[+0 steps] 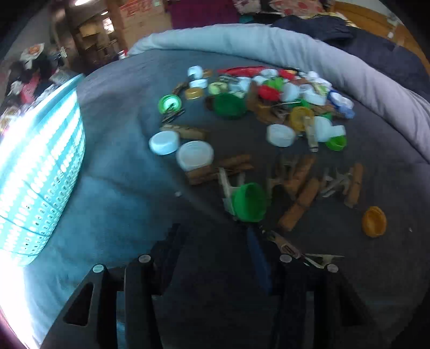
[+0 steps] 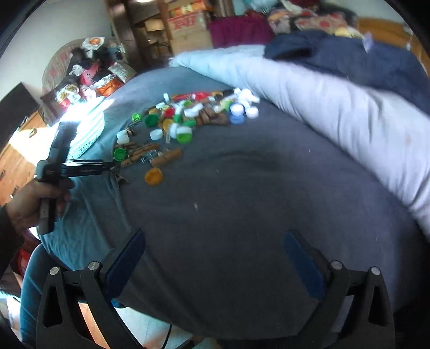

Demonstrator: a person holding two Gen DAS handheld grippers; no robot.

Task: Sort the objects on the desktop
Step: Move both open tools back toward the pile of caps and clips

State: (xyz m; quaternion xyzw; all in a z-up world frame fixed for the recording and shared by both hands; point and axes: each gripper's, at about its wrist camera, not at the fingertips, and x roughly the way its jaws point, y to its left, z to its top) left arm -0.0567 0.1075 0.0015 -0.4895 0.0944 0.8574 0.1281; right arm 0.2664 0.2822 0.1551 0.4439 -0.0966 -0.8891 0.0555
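Grey bedsheet [image 2: 242, 188] covers the bed that carries everything to be sorted. A heap of plastic bottle caps and wooden clothespins [image 1: 268, 107] lies ahead of the left tongs [image 1: 213, 233] and far ahead and to the left of the right tongs [image 2: 213, 236].

The nearest piece is a green cap [image 1: 248, 202], just ahead of the left tongs' tips. A clothespin [image 1: 290, 248] with a metal spring lies just outside their right finger, partly hidden by it; whether it touches the finger cannot be told. 2 white caps [image 1: 164, 142] sit ahead and slightly left. An orange cap [image 1: 373, 221] lies alone on the sheet off to the right.

The left tongs stand partly apart, with only bare sheet showing in the gap. The right tongs are spread wide over an empty stretch of sheet, nothing between the blue pads [image 2: 301, 257].

A teal perforated basket [image 1: 40, 174], washed out by bright light, stands to the left of the left tongs. In the right wrist view, a hand [image 2: 35, 204] grips the left tongs' handle.

Beyond the heap runs a rolled pale quilt [image 1: 295, 45] with a navy garment [image 2: 362, 59] on it, and cardboard boxes [image 2: 188, 24] stand behind the bed.
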